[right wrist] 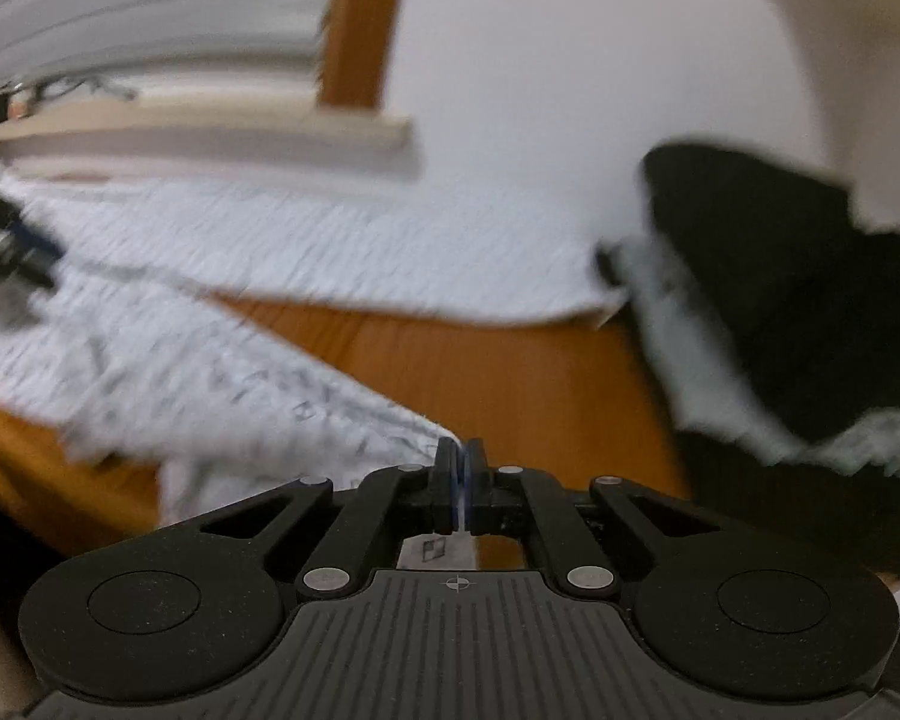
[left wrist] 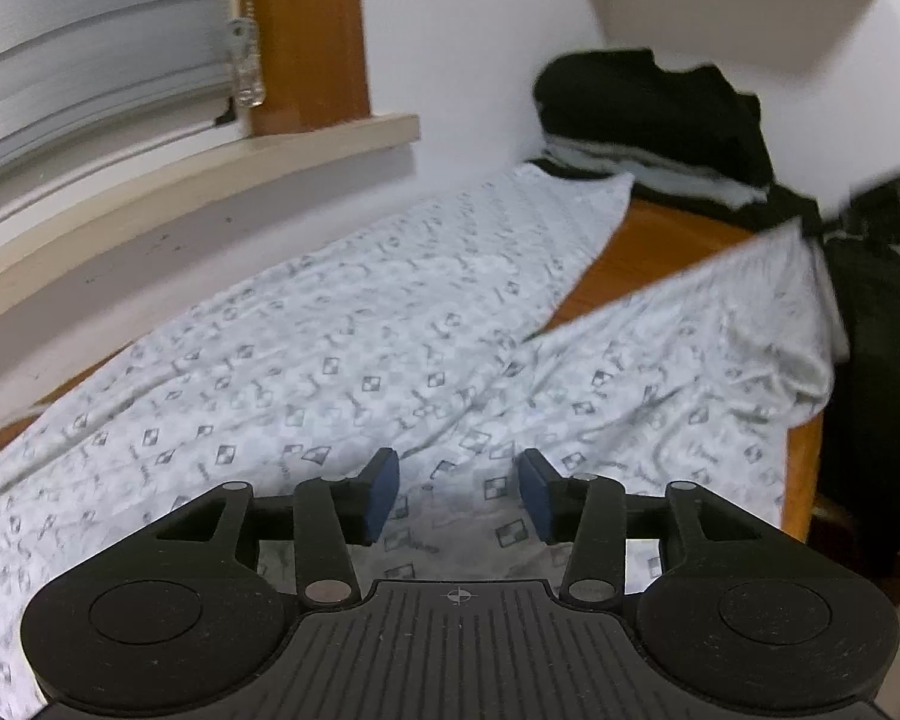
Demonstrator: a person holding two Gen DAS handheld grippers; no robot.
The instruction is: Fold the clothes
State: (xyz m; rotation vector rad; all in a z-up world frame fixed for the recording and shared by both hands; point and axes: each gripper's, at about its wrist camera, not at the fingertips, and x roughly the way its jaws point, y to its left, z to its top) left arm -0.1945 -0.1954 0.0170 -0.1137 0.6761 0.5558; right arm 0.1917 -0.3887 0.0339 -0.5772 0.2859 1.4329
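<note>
Your right gripper was clamped on a hem corner of the patterned white trousers, low in the middle of the right wrist frame. Your left gripper hovered with jaws apart over the crotch area, at the bottom centre of its frame. To fold well, you needed to pull that leg flat across the other. No container was visible; only a stack of folded clothes lay at the upper right.

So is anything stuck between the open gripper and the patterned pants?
Nothing visible is. The left gripper hangs open right over the patterned pants, with only bare cloth showing between its fingers. The pile of folded clothes sits far off by the wall.
</note>
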